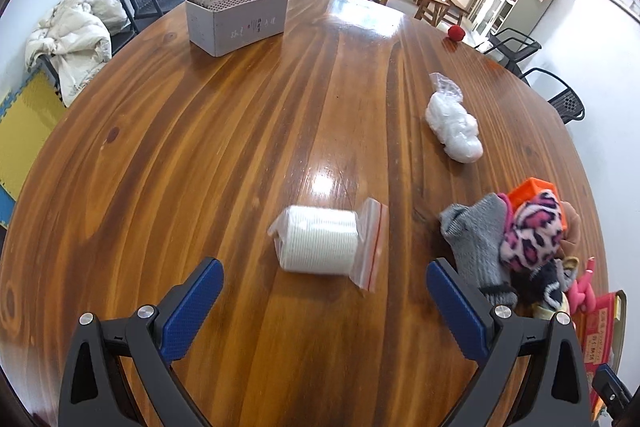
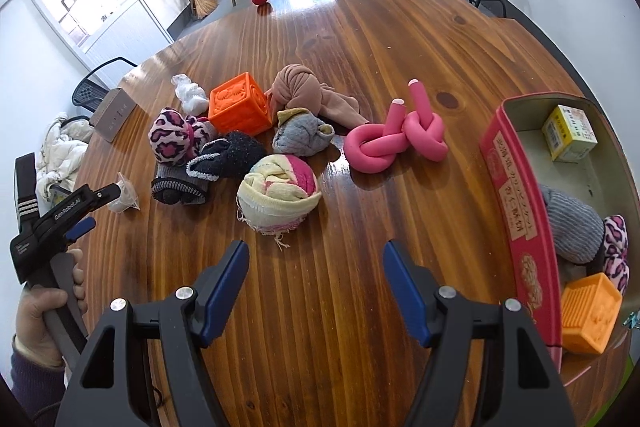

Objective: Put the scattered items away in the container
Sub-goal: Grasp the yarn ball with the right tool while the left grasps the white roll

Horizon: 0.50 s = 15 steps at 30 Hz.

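Glossy brown wood table (image 2: 360,39) fills both views, with black chairs and benches in the white-walled room behind. At its right edge in the right wrist view stands the pink tin (image 2: 516,203), open on top, already holding a yellow box (image 2: 570,133), a grey sock bundle (image 2: 572,227), a pink spotted sock (image 2: 616,247) and an orange block (image 2: 588,315). Out on the table lie the scattered things: a knotted pink foam tube (image 2: 394,139), a cream and pink sock ball (image 2: 278,193) nearest the right gripper, a black sock (image 2: 232,153), a grey sock ball (image 2: 302,135), a tan knotted cloth (image 2: 308,93), an orange cube (image 2: 240,109) and a leopard-print sock (image 2: 176,137), all close together.

The right gripper (image 2: 316,265) hangs above bare wood just short of the sock ball, jaws spread wide and holding nothing. The left gripper (image 1: 324,287) is likewise wide open and empty, with a white roll in a zip bag (image 1: 320,245) lying just ahead between its fingers, apart from them. Farther off sit a bag of white stuffing (image 1: 452,123), a small red ball (image 1: 455,33) and a grey box (image 1: 238,17).
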Tool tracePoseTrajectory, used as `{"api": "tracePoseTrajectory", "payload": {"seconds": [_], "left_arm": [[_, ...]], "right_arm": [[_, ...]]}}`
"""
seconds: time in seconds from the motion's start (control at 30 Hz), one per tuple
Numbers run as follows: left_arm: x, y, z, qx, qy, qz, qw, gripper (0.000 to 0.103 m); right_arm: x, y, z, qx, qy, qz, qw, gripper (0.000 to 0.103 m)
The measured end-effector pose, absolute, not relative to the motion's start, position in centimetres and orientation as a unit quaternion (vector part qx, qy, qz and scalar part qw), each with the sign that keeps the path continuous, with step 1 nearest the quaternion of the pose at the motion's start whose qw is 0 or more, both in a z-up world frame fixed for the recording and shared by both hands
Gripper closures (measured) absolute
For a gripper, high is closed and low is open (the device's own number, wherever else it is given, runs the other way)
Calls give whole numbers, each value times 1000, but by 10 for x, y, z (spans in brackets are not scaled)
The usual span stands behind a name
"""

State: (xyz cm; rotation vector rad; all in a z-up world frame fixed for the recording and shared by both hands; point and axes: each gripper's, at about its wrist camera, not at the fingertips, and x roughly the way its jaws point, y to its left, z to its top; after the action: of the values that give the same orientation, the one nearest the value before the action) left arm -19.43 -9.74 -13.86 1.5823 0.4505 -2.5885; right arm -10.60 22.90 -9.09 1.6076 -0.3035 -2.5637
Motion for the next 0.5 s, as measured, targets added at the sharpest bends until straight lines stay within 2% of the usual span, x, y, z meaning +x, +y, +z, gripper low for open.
{"api": "tracePoseTrajectory", "payload": {"seconds": [0.1,0.17,0.2,0.23,0.27,0.3,0.33,0.5], "left_arm": [[-202,-99,-144,517,144,-843,39,3],[-207,-100,-149,522,147,-839,34,22],[-210,-101,-154,531,150,-833,31,39],[-213,-102,-158,539,156,-827,27,45],[-213,-101,-157,533,153,-832,26,46],[-213,-100,-157,532,148,-833,23,53],[-214,-100,-158,533,148,-833,17,57],[-209,-95,-157,529,140,-837,4,59]], "right_arm": [[-113,226,-94,529,-101,-841,47,30],[-117,224,-97,530,-103,-841,49,30],[-119,222,-99,530,-103,-840,50,30],[-121,220,-101,530,-102,-840,52,30],[-123,218,-103,530,-101,-840,53,30],[-125,216,-106,531,-100,-840,54,30],[-127,214,-109,533,-100,-838,54,30],[-140,207,-118,538,-101,-835,55,30]]}}
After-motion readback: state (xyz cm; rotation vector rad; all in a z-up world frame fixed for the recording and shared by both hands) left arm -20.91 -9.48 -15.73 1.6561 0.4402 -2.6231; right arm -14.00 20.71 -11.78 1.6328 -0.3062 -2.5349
